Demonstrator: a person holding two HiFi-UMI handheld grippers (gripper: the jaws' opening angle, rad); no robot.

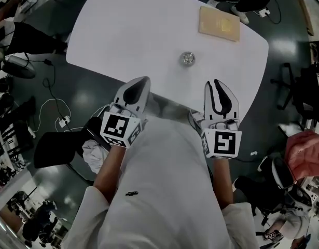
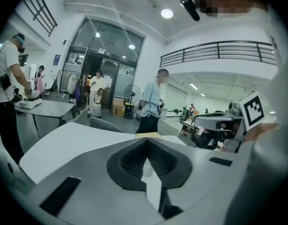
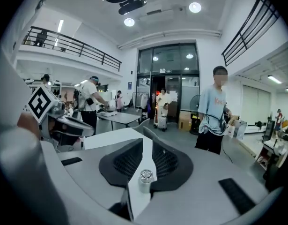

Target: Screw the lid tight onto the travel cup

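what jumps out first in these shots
Two grippers fill the foreground of the head view: the left gripper with jaws shut and the right gripper with jaws slightly apart, both empty, side by side at the near edge of a white table. Beyond them a small silvery cup stands alone mid-table, with a flat tan board near the far edge.

The white table (image 1: 123, 40) lies open ahead, with only the travel cup (image 1: 188, 58) and tan board (image 1: 219, 24) standing on it.

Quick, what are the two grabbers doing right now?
Left gripper: closed, empty.
Right gripper: slightly open, empty.
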